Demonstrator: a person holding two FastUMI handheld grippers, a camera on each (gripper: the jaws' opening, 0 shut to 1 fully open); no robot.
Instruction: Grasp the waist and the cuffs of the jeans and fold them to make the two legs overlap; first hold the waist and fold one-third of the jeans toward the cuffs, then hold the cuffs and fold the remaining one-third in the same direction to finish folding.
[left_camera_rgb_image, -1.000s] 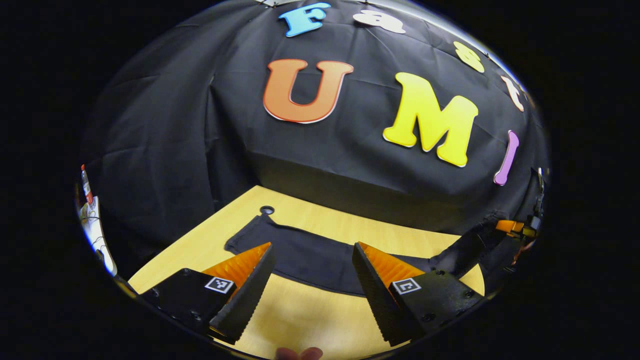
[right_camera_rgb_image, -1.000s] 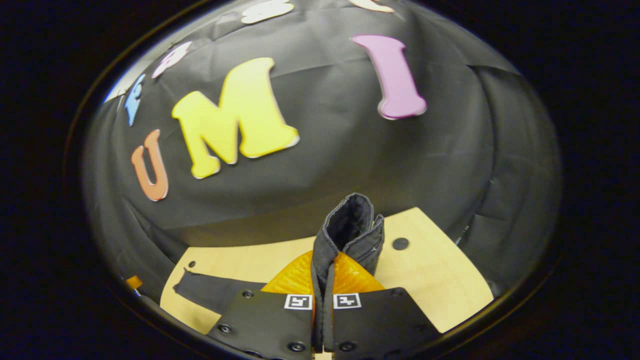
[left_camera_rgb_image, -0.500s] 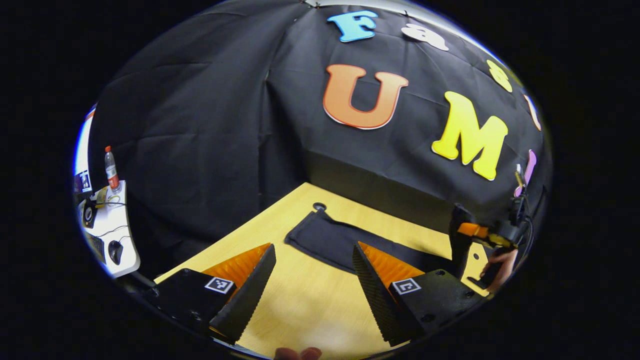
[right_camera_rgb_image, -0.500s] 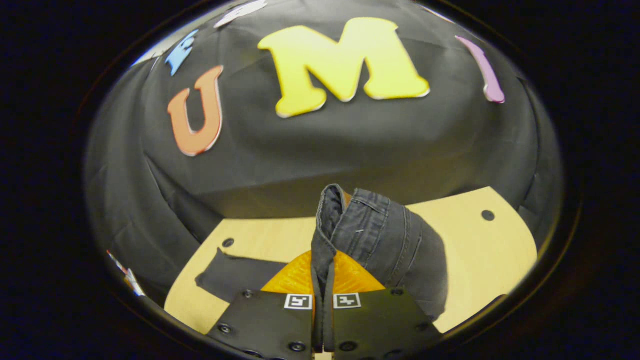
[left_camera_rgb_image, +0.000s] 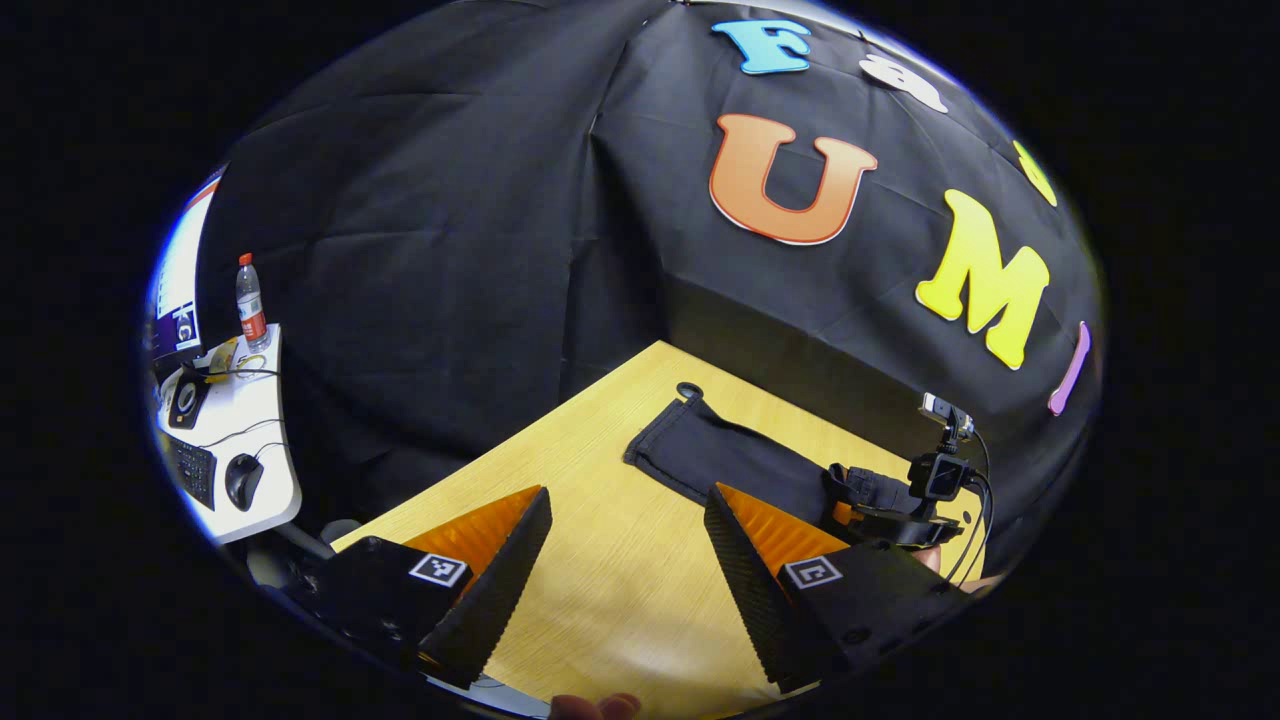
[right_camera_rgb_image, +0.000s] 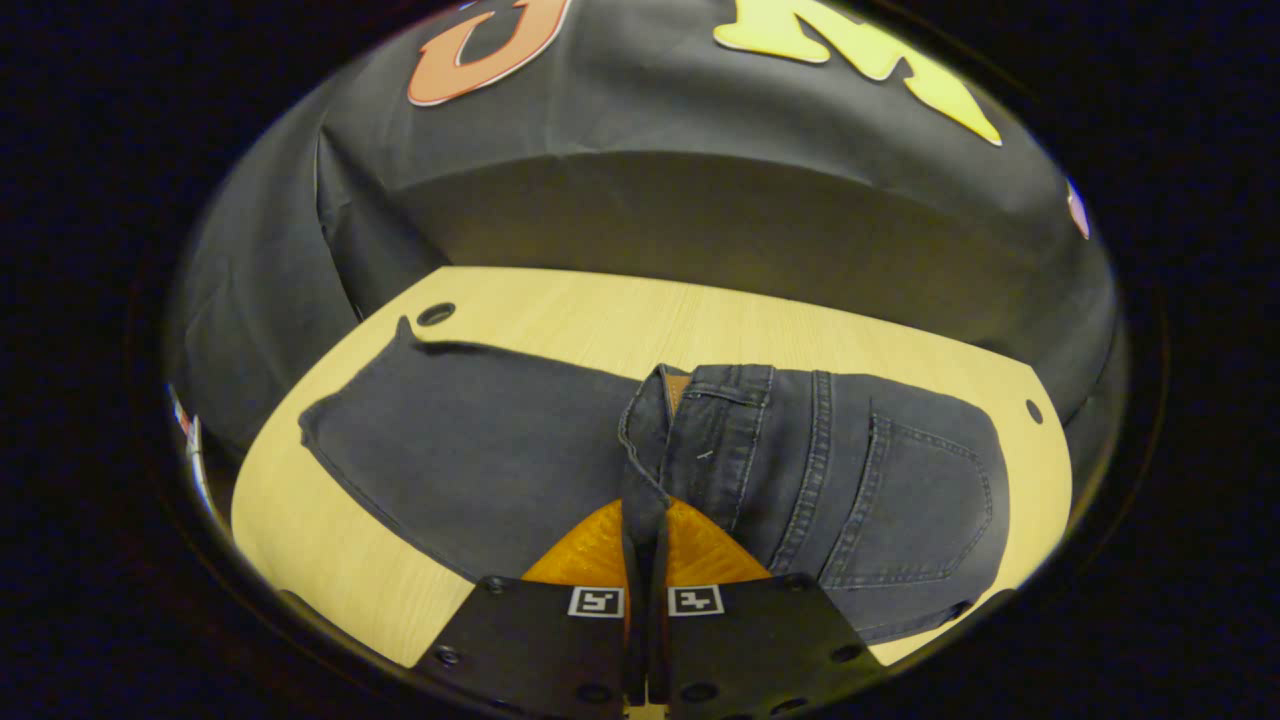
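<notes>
Dark grey jeans lie on the light wooden table, legs stretched to the left. The waist end, back pocket up, is turned over onto the legs. My right gripper is shut on the waistband, which stands up between its fingers. In the left gripper view my left gripper hangs open over bare wood, nothing between its fingers. The cuff end of the jeans lies beyond it to the right. Farther right, the right gripper rests low on the cloth.
A white side desk with a keyboard, a mouse and a bottle stands off to the left of the table. Round holes mark the table's corners. A fingertip shows at the bottom edge.
My right gripper has carried the waist down and over onto the legs, so the fold now lies nearly flat. The left gripper, still open, has swung left, away from the jeans.
</notes>
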